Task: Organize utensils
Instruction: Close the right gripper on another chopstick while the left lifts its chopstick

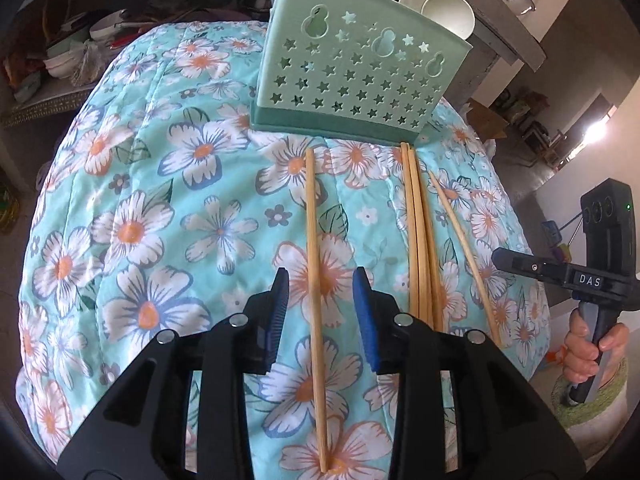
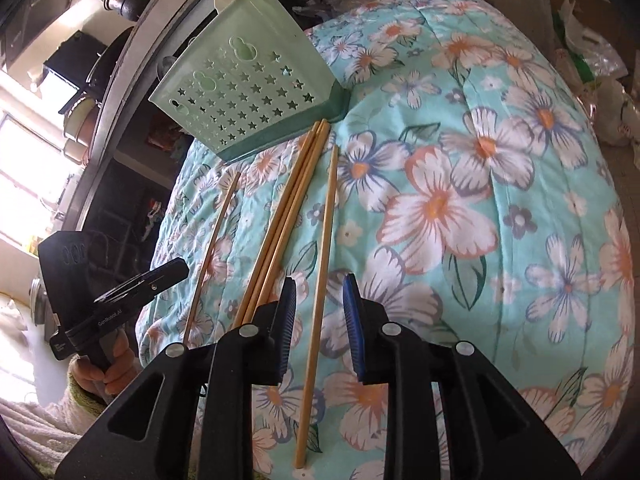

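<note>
Floral quilted cloth (image 1: pixel 132 208) covers the surface. Green star-perforated utensil holder (image 1: pixel 352 80) stands at the far edge. Wooden chopsticks lie before it: a bundle (image 1: pixel 420 240) flanked by two singles. Left gripper (image 1: pixel 320 304) narrowly parted, straddling one single chopstick (image 1: pixel 314 260), pads clear. Right gripper (image 2: pixel 320 304) likewise, over the other single (image 2: pixel 324 240).

A utensil holder (image 1: pixel 352 68) is stood at the far edge of a quilted cloth (image 1: pixel 160 200). Before it, a bundle of chopsticks (image 1: pixel 420 240) is laid lengthwise, flanked by a single chopstick (image 1: pixel 314 260) on the left and another chopstick (image 1: pixel 464 248) on the right.
</note>
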A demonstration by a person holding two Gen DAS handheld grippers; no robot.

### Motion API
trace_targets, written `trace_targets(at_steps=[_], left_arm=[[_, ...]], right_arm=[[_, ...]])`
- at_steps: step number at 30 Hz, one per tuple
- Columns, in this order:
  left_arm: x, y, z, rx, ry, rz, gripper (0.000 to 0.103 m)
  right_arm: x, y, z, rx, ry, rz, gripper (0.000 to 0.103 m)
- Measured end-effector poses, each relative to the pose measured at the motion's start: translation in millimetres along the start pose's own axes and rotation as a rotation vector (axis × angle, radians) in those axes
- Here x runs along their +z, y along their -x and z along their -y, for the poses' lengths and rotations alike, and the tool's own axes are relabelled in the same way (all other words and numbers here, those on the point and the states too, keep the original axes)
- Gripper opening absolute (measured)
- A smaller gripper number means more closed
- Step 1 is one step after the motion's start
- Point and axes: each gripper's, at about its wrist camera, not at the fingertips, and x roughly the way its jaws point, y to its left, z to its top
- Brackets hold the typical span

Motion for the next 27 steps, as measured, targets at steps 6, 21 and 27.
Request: trace_targets(at_steps=[6, 21, 27], left_arm=[[34.5, -19.5, 10.9, 0.04, -0.084, -0.037, 0.031], [77.8, -83.4, 7.3, 0.136, -0.144, -0.176, 0.015], [86.6, -90.7, 9.5, 0.164, -0.119, -0.169, 0.007]], right_arm=[[33.5, -15.7, -3.3, -0.042, 0.058, -0.002, 0.024], [72.6, -62.9, -7.2, -0.139, 0.122, -0.08, 0.022], [79.0, -74.2, -13.8, -0.167, 0.134, -0.085, 0.01]])
